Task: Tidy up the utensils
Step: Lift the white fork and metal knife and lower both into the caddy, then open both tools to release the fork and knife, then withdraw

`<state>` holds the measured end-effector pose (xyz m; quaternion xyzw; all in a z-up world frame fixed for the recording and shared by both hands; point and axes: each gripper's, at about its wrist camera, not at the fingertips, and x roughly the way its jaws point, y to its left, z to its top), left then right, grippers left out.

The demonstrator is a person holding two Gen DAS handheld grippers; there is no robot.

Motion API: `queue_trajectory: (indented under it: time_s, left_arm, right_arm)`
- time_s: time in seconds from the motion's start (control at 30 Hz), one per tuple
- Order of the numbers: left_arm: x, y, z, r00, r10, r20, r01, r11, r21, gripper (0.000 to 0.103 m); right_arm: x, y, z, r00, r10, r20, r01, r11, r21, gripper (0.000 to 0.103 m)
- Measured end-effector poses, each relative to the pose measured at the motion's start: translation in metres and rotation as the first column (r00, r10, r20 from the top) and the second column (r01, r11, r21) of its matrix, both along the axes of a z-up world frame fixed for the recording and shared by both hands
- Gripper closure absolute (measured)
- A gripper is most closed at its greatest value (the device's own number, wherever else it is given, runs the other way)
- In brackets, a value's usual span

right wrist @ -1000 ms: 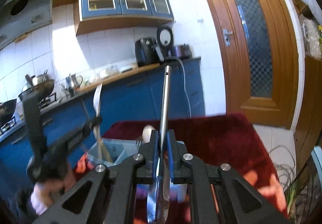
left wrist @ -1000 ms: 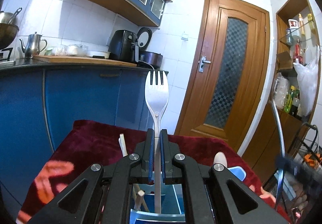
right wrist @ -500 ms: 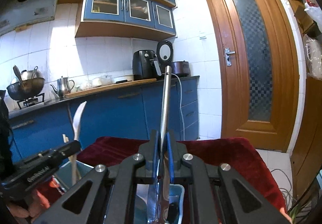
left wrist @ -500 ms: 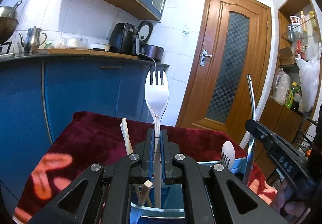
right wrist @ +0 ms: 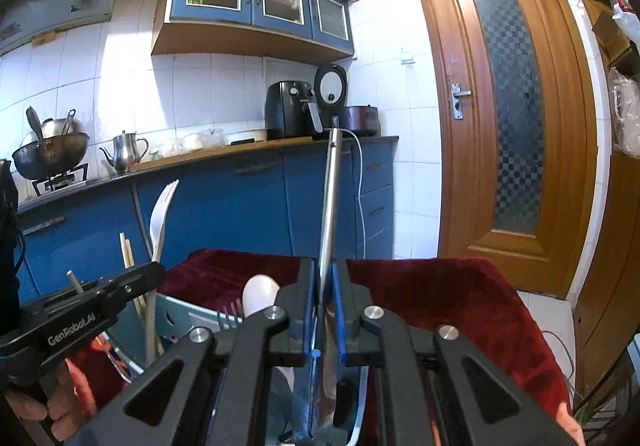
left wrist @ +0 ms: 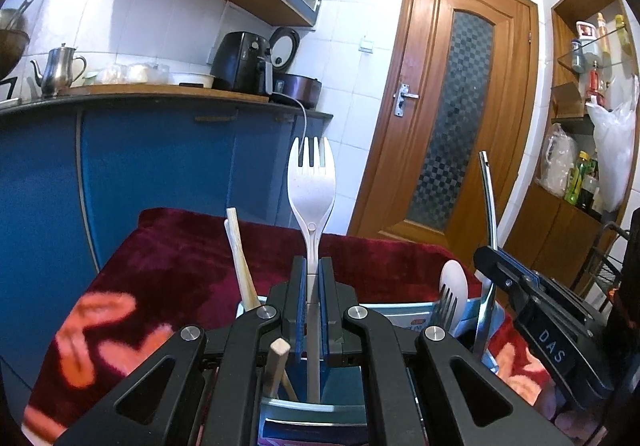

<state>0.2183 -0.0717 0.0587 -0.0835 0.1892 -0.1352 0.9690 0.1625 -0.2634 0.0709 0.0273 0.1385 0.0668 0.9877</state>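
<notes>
My left gripper (left wrist: pixel 313 274) is shut on a white plastic fork (left wrist: pixel 311 181), held upright with its handle end down inside a light blue utensil holder (left wrist: pixel 404 316). Wooden chopsticks (left wrist: pixel 240 258) stand in the holder's left compartment. A white spoon (left wrist: pixel 454 282) and a metal fork (left wrist: pixel 444 308) stand in its right part. My right gripper (right wrist: pixel 325 278) is shut on a metal utensil (right wrist: pixel 331 197), handle up, its lower end down over the holder (right wrist: pixel 180 320). The right gripper also shows in the left wrist view (left wrist: pixel 504 270), the left gripper in the right wrist view (right wrist: pixel 120 286).
The holder stands on a table under a dark red cloth (left wrist: pixel 180 254). Blue kitchen cabinets (left wrist: pixel 160 165) and a counter with a kettle (left wrist: pixel 58 69) and air fryer (left wrist: pixel 240 61) lie behind. A wooden door (left wrist: pixel 452 105) is at the right, shelves (left wrist: pixel 580 85) beyond.
Both grippers have come lower toward the holder. The right gripper with its metal utensil has moved in close beside the left gripper, over the holder's right part.
</notes>
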Motion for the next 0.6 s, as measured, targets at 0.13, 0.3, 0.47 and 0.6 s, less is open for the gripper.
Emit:
queue_trajectory:
  time_s: [0.13, 0.3, 0.47, 0.6]
  left_arm:
    - [0.000, -0.002, -0.001, 1.000, 0.001, -0.008, -0.001, 1.000, 0.008, 0.097]
    - [0.000, -0.004, -0.002, 1.000, 0.006, -0.024, -0.005, 1.000, 0.013, 0.091]
    - [-0.004, -0.004, 0.003, 0.999, 0.007, -0.038, -0.007, 1.000, 0.012, 0.088]
    - [-0.011, -0.004, 0.016, 0.999, -0.010, -0.049, 0.011, 1.000, 0.021, 0.088]
  right_arm:
    - [-0.004, 0.000, 0.000, 1.000, 0.014, -0.004, -0.014, 1.000, 0.004, 0.092]
    - [-0.010, 0.001, 0.002, 1.000, 0.020, -0.005, -0.020, 1.000, 0.017, 0.080]
    - [-0.020, 0.003, 0.011, 1.000, 0.024, 0.004, -0.024, 0.999, 0.031, 0.080]
    - [-0.035, 0.000, 0.021, 1.000, 0.024, 0.012, -0.025, 0.999, 0.048, 0.079]
